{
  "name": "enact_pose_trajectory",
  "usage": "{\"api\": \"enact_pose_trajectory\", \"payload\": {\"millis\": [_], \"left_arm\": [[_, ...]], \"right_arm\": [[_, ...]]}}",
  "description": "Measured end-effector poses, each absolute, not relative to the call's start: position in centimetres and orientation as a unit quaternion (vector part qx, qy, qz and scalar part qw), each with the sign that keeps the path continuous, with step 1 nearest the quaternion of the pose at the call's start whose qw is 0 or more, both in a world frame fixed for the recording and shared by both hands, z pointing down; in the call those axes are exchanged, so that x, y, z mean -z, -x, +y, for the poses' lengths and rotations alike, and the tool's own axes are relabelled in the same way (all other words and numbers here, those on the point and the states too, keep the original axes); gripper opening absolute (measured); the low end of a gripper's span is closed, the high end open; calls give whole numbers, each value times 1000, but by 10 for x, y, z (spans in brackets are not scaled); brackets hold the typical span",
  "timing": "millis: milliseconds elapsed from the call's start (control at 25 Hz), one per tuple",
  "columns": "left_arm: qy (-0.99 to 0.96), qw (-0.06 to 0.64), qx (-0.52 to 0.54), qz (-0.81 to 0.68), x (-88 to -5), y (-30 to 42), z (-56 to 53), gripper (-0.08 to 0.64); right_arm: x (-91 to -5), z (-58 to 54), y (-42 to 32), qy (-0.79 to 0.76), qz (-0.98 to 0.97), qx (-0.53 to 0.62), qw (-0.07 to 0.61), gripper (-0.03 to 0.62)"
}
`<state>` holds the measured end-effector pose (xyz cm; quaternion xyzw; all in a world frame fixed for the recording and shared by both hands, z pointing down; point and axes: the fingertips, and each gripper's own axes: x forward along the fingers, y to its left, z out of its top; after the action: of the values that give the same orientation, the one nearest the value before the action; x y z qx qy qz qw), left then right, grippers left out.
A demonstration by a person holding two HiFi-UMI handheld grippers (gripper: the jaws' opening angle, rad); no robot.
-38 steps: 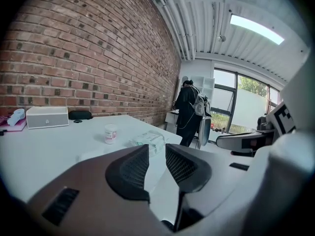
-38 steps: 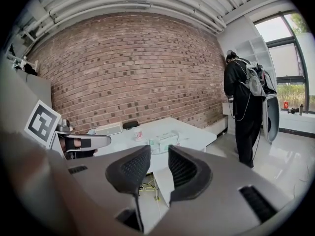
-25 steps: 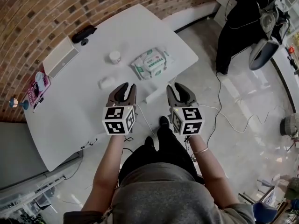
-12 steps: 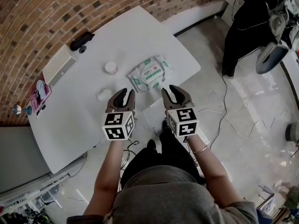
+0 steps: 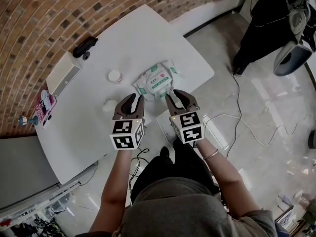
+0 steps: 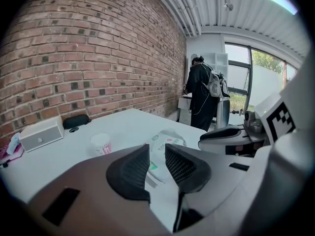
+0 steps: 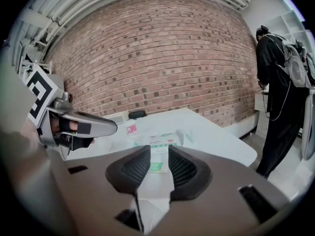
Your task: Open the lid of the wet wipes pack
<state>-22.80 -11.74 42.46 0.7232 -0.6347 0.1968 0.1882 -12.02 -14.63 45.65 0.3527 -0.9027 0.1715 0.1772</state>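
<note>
left gripper [image 5: 134,98] & right gripper [image 5: 177,94] hover side by side at near edge of white table [image 5: 143,33], each w/ jaws slightly apart, nothing between. wet wipes pack [image 5: 157,79] lies flat just beyond them; small white cup [image 5: 114,76] to its left.

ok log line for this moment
phase: pre-grasp | wet wipes pack: on table | left gripper: open, empty | right gripper: open, empty, by pack's near edge

The wet wipes pack [image 5: 158,80] lies on the table [image 5: 138,33], just ahead of the left gripper [image 5: 134,98] and the right gripper [image 5: 176,94]. A little tub [image 5: 114,76] sits farther left.
</note>
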Motion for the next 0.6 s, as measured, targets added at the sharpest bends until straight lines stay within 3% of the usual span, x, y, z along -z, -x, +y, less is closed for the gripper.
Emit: {"api": "enact_pose_trajectory", "payload": {"millis": [600], "left_arm": [[-724, 181, -253, -615, -433, 215, -134, 109]], "right_arm": [[-488, -155, 140, -318, -909, -155, 219, 121]]}}
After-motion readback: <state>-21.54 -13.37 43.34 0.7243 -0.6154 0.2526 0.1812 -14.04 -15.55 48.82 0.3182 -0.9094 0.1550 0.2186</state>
